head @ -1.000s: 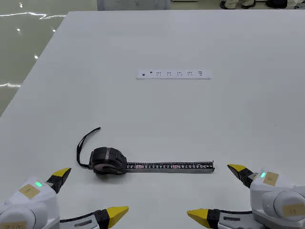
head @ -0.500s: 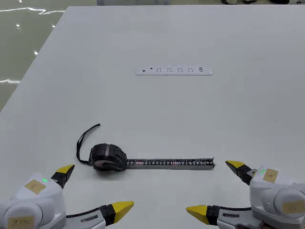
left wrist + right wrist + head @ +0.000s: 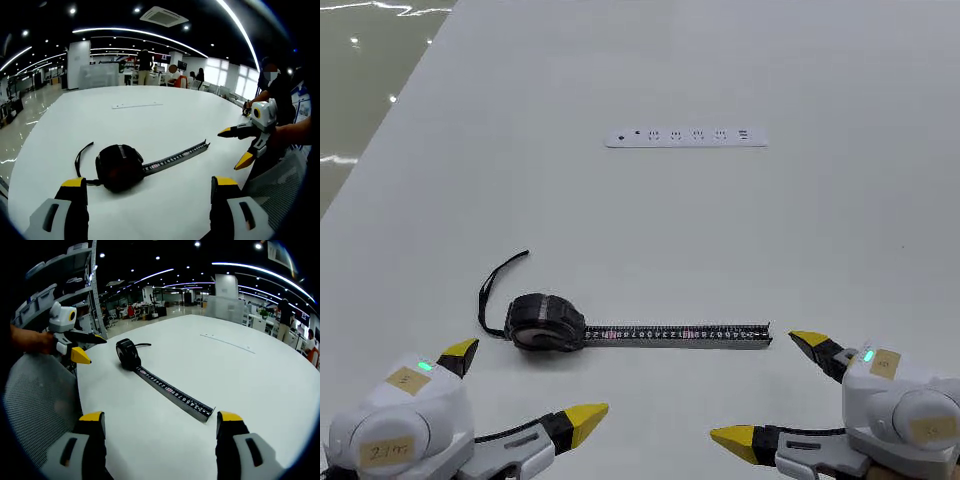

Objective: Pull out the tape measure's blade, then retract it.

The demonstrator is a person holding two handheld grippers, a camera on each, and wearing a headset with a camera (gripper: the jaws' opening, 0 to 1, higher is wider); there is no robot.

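**Status: blade extended, both grippers clear of the tape measure**

We see the left gripper (image 3: 524, 381) with its jaws spread wide and nothing between them. The tape measure case (image 3: 545, 322) lies on its side on the white worktop (image 3: 650, 230), just ahead of this gripper. In the left gripper view it sits slightly toward the left jaw and touches neither jaw.

The right gripper (image 3: 769, 387) is likewise spread wide and empty. The blade (image 3: 675, 333) runs flat along the worktop, markings up, from the case toward the right gripper. Its free end lies just ahead of that gripper, nearer the right jaw in the right gripper view, and apart from both jaws.

A black wrist strap (image 3: 492, 290) trails from the side of the case that faces away from the right gripper and curls onward, away from the left gripper. A white power strip (image 3: 685, 137) lies well beyond both grippers, farther across the worktop.
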